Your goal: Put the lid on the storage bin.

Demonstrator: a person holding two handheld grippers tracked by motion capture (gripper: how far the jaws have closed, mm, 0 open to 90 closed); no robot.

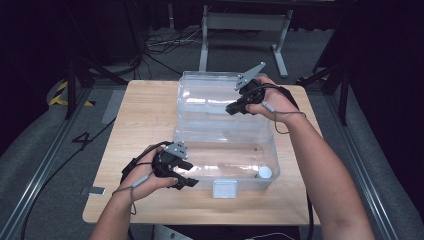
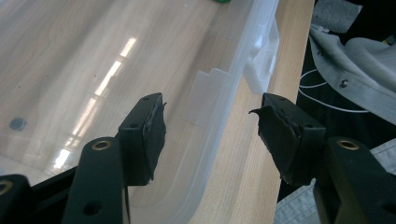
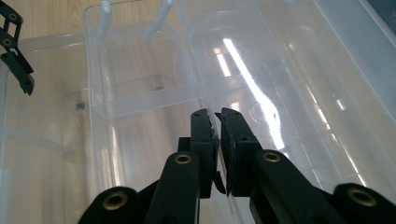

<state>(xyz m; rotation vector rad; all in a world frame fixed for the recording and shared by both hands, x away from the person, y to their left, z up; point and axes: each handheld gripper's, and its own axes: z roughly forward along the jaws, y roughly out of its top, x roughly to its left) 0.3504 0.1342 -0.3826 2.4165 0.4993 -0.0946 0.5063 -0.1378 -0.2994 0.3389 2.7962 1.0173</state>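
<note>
Your left gripper (image 2: 210, 135), jaws apart, straddles the clear box's (image 1: 225, 165) front rim by the table's (image 1: 145, 115) front edge. Your right gripper (image 3: 218, 140) pinches the open lid's (image 1: 210, 100) edge near the far edge. No legible writing.

The table (image 1: 145, 115) was pale wood-grain board with a smooth, matt face. On it the storage box (image 1: 225, 165) and its opened lid (image 1: 210, 97) were clear glossy plastic, streaked with lamp glare. Beside the box, the left gripper (image 2: 210, 135) had matt black jaws, torn rubbery pads and brass-coloured rivets; its top plate was dull grey.
</note>
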